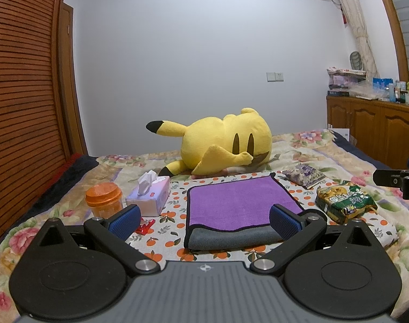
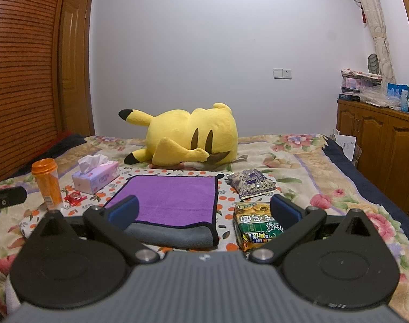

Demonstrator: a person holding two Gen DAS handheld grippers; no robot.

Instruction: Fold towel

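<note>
Bedroom setup, floral bed (image 1: pixel 325 156) with an orange-print cloth (image 1: pixel 175 215) under a purple towel (image 1: pixel 239 202), which already looks folded once, grey underside showing along the near edge. Both left tongs (image 1: pixel 204 222) and right tongs (image 2: pixel 204 212) are spread wide, holding nothing, hovering short of that edge. My worry: a pinch could grab the cloth too, or only one layer, so the fold slips. Right view shows the noodle packet (image 2: pixel 254 224) almost between its fingers; left view shows it off to the side.
</note>
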